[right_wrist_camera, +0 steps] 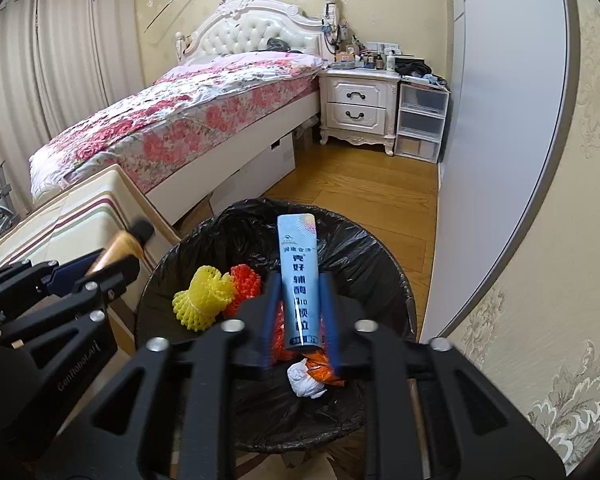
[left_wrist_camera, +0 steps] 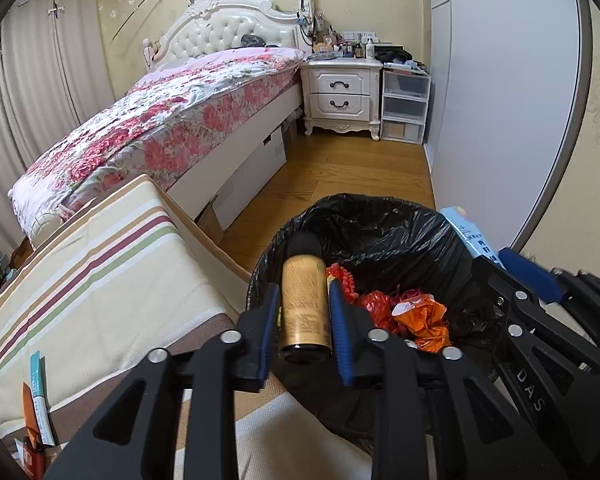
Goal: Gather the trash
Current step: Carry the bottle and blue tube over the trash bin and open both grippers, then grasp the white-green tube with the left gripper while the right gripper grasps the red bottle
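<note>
My left gripper (left_wrist_camera: 305,300) is shut on a gold spray can (left_wrist_camera: 304,308) with a black cap, held over the left rim of the black-bagged trash bin (left_wrist_camera: 380,220). My right gripper (right_wrist_camera: 298,300) is shut on a light blue box (right_wrist_camera: 298,276) with printed characters, held over the bin (right_wrist_camera: 364,248). Inside the bin lie a yellow foam net (right_wrist_camera: 202,296), an orange foam net (right_wrist_camera: 244,284), crumpled orange wrappers (left_wrist_camera: 420,316) and a white paper wad (right_wrist_camera: 306,380). Each gripper shows in the other's view: the right one (left_wrist_camera: 540,292), the left one (right_wrist_camera: 96,268).
A striped cushioned surface (left_wrist_camera: 100,280) lies left of the bin. A bed with a floral cover (left_wrist_camera: 160,132) stands behind it, with a white nightstand (left_wrist_camera: 340,96) and plastic drawers (left_wrist_camera: 404,108) at the back. A grey wardrobe door (left_wrist_camera: 500,100) runs along the right. Wooden floor (left_wrist_camera: 340,168) lies between.
</note>
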Available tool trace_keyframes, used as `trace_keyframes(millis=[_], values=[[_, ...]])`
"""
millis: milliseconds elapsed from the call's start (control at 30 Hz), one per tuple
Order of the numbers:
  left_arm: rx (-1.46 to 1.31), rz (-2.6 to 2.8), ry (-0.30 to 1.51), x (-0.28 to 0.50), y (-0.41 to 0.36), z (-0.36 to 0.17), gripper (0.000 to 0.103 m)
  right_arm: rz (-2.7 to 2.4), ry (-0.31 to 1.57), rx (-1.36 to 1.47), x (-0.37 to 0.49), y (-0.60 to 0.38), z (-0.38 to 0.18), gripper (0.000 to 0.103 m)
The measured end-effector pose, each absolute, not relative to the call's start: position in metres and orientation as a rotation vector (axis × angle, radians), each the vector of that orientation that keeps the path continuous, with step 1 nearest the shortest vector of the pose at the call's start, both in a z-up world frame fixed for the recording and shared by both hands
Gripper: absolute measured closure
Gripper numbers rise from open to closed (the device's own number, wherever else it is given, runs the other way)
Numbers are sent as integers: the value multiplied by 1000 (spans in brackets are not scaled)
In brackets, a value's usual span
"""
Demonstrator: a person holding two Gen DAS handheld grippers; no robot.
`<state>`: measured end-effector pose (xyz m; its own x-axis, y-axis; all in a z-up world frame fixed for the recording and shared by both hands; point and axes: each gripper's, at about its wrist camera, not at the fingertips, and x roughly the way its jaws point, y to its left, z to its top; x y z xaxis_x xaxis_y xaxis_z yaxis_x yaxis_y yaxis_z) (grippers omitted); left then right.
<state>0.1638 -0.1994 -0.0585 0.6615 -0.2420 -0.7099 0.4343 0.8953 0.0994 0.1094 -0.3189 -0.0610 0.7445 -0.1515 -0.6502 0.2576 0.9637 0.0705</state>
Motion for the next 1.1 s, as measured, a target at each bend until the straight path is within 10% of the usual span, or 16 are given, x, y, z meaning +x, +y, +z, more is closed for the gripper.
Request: trace_keyframes(millis=[233, 567, 1100], values=[[231, -361, 743, 166, -192, -54, 30, -253, 693, 159, 107, -319, -61, 58], [219, -323, 738, 164, -174, -49, 24, -315, 681, 142, 98, -318, -53, 32], [179, -157, 741, 133, -78, -37, 23, -242, 682, 123, 82, -275, -36, 31]])
